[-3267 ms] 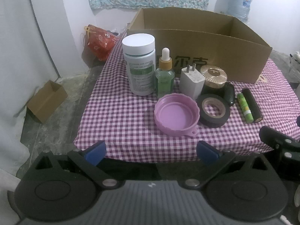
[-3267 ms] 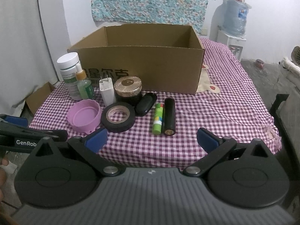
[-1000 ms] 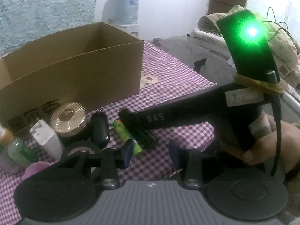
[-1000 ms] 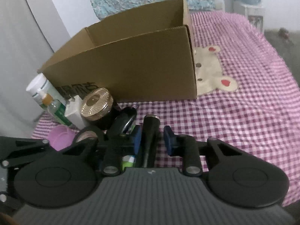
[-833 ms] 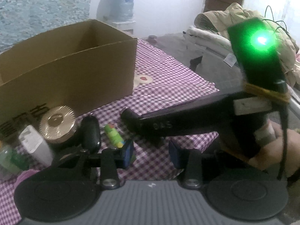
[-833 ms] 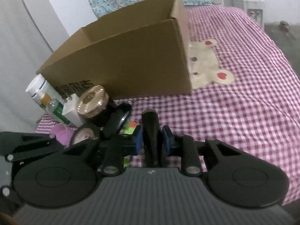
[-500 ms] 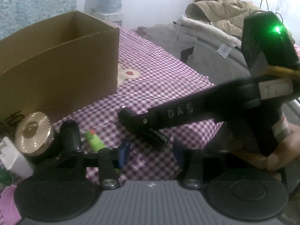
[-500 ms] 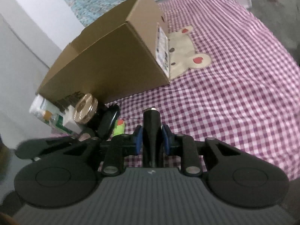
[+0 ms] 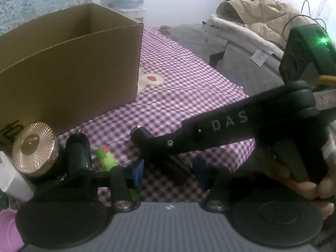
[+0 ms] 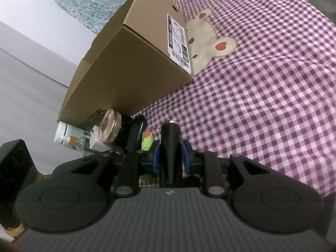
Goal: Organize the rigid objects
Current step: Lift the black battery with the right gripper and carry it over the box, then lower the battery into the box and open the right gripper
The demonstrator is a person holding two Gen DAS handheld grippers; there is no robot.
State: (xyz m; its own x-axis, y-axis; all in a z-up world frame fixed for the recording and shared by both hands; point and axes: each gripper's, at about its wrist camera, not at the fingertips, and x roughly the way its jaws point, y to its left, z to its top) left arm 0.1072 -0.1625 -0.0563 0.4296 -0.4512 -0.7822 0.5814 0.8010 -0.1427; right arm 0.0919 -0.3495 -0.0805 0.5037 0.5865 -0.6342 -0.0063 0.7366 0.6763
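My right gripper (image 10: 169, 155) is shut on a black cylinder (image 10: 170, 145) and holds it tilted above the checked cloth; its tip (image 9: 138, 130) pokes out in the left wrist view. My left gripper (image 9: 170, 173) is partly open and empty, just below the right gripper's body (image 9: 220, 132). The open cardboard box (image 9: 69, 69) stands behind; it also shows in the right wrist view (image 10: 130, 67). A green stick (image 9: 107, 159), a black oval case (image 9: 77, 153) and a gold-lidded jar (image 9: 33, 149) lie in front of the box.
A white charger (image 9: 10, 180) and a pink lid (image 9: 8, 229) sit at the far left. A white bottle (image 10: 65, 134) and a dropper bottle (image 10: 75, 142) lie beyond the jar. The checked cloth (image 10: 262, 96) spreads right of the box. A bed (image 9: 258, 27) stands beyond.
My right gripper has closed on the black cylinder, lifted it off the cloth and rolled to the left. My left gripper narrowed from wide open and swung right.
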